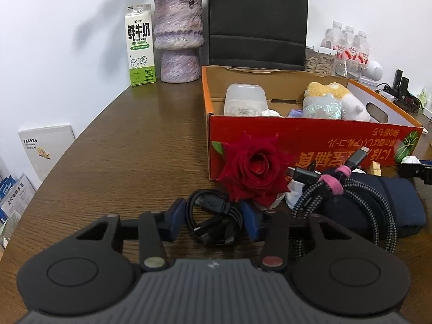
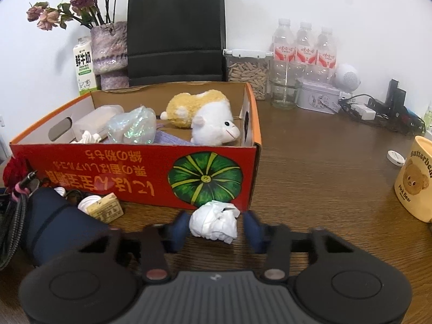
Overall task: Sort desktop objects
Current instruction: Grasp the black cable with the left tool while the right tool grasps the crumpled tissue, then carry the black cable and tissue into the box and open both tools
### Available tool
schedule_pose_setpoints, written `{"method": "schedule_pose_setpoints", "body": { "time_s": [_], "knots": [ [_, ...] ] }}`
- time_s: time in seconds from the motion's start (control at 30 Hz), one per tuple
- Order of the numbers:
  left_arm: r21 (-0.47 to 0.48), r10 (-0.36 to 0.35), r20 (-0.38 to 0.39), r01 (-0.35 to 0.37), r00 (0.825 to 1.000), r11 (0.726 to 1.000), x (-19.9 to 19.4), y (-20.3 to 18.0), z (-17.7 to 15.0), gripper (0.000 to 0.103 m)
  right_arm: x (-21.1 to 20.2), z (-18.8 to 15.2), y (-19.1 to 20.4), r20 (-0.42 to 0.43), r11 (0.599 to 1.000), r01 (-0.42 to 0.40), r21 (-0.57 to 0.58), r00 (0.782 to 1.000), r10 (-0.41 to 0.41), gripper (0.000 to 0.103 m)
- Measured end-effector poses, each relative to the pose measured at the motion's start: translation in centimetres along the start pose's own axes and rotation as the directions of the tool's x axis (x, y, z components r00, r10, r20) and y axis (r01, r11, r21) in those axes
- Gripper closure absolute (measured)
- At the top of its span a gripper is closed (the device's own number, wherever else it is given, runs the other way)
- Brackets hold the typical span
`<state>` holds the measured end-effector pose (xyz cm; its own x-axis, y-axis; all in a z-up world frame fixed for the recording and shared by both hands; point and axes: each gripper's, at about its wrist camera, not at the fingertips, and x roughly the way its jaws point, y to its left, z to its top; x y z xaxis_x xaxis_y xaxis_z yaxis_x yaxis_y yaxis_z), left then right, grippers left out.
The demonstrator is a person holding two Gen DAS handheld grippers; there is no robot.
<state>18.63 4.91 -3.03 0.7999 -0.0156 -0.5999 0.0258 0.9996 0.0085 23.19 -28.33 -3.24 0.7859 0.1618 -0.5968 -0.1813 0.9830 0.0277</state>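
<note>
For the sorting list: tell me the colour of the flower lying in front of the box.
Deep red rose, clearest in the left wrist view.

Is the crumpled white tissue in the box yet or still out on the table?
Out: the tissue lies on the table before the box.

We see a dark wood-grain counter [image 2: 324, 167] carrying everything. A red cardboard box [image 2: 135, 172] sits mid-counter. Near it lie a crumpled white tissue [image 2: 214, 222], a coiled black cable [image 1: 213, 216], a braided cable [image 1: 351, 197] with a pink tie over a navy pouch [image 1: 399, 205], and a red rose [image 1: 255, 170]. Far left stand a milk carton [image 1: 140, 46] and purple vase [image 1: 178, 40]; at right, a yellow bear mug [image 2: 417, 181]. Water bottles [image 2: 305, 51] line the far wall.
</note>
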Motion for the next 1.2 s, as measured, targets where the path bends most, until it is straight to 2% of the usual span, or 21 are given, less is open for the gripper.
{"method": "schedule_pose_setpoints", "body": {
  "time_s": [0.5,0.87,1.07,1.2],
  "knots": [
    [0.000,0.017,0.008,-0.017,1.000,1.000,-0.3,0.0,-0.2,0.059,-1.0,-0.2,0.2,0.039,1.000,-0.006,-0.009,0.999,0.006,0.080],
    [-0.035,0.030,0.033,-0.028,0.999,0.999,-2.8,0.3,-1.1,0.060,-2.5,-0.7,-0.1,0.073,1.000,-0.016,0.021,0.997,0.014,0.080],
    [-0.055,0.028,0.068,-0.024,0.997,0.998,-4.7,0.7,-0.6,0.060,-4.5,-0.3,-0.1,0.127,0.999,-0.022,0.025,0.992,0.019,0.080],
    [-0.047,0.025,0.121,-0.019,0.992,0.999,-6.0,0.5,0.7,0.060,-5.9,1.2,0.1,0.181,0.999,-0.029,0.021,0.983,0.024,0.080]
  ]
}}
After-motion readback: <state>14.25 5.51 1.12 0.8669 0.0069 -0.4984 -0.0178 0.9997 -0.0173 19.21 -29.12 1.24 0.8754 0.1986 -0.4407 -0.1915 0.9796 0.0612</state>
